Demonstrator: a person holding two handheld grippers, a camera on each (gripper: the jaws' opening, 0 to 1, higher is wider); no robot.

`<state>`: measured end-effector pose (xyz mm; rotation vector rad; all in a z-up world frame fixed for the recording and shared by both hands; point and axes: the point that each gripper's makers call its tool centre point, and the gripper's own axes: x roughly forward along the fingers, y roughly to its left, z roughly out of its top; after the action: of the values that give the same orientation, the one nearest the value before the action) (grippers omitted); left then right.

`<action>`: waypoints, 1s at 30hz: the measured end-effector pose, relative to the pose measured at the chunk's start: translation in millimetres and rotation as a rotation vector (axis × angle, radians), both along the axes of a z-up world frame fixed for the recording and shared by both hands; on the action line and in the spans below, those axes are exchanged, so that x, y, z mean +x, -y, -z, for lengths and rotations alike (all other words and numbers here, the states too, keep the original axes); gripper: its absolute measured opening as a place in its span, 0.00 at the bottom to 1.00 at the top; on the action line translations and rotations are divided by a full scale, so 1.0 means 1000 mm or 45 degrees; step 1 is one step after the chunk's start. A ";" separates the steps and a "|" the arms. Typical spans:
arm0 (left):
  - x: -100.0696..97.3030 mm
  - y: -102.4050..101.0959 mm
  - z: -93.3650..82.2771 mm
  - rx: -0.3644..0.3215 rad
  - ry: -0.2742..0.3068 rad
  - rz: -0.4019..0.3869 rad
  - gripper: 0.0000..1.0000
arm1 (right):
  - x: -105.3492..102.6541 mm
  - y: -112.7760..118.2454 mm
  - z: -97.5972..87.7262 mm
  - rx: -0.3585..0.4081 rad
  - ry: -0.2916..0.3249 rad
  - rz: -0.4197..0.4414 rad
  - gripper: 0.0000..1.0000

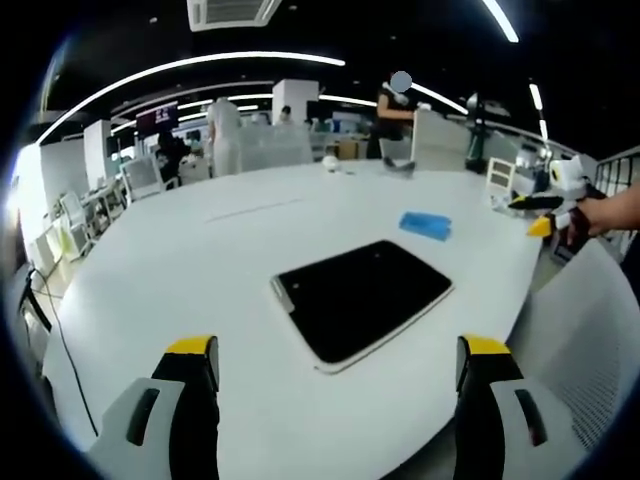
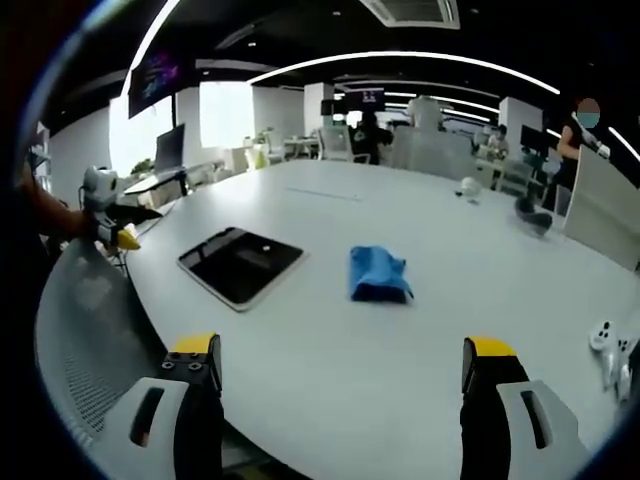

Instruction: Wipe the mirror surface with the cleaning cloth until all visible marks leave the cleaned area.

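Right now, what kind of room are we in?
It looks like a big open office or lab: a long white table, rows of desks with screens, ceiling strip lights, and people working at the back.

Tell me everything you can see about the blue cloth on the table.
The cloth is a small bright blue piece of soft-looking fabric, folded or bunched into a rough rectangle with creases on top. It lies flat on the white table, apart from the dark mirror. Nothing touches it but the table. In the left gripper view it shows beyond the mirror as a pale blue patch.
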<state>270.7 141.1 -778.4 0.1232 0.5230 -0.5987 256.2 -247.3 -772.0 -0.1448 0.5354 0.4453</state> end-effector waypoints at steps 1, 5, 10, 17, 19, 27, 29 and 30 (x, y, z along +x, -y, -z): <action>-0.001 0.000 0.001 0.003 -0.005 0.001 0.99 | -0.001 0.000 0.000 -0.001 -0.012 0.006 1.00; -0.003 0.001 0.007 0.017 -0.041 0.013 0.99 | -0.002 -0.001 -0.008 0.009 -0.019 0.033 1.00; -0.005 0.009 0.001 -0.051 -0.022 0.056 0.99 | -0.001 0.002 -0.005 -0.012 -0.028 0.043 1.00; -0.003 0.005 0.004 -0.036 -0.044 0.034 0.99 | 0.004 0.003 -0.004 -0.008 -0.041 0.082 1.00; -0.005 0.010 0.004 -0.014 -0.031 0.076 0.99 | 0.008 0.002 -0.004 -0.012 -0.038 0.083 0.99; -0.004 0.006 0.006 0.018 -0.025 0.058 0.99 | 0.023 0.001 -0.006 -0.015 -0.054 0.062 0.98; -0.004 0.007 0.006 0.033 -0.021 0.071 0.99 | 0.029 0.002 -0.011 -0.021 -0.040 0.049 0.97; -0.006 0.009 0.008 0.041 -0.026 0.088 0.99 | 0.034 0.002 -0.014 -0.028 -0.031 0.044 0.97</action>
<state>264.8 132.3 -786.2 0.1666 0.5501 -0.6596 289.8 -249.2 -757.7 -0.1513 0.5660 0.4077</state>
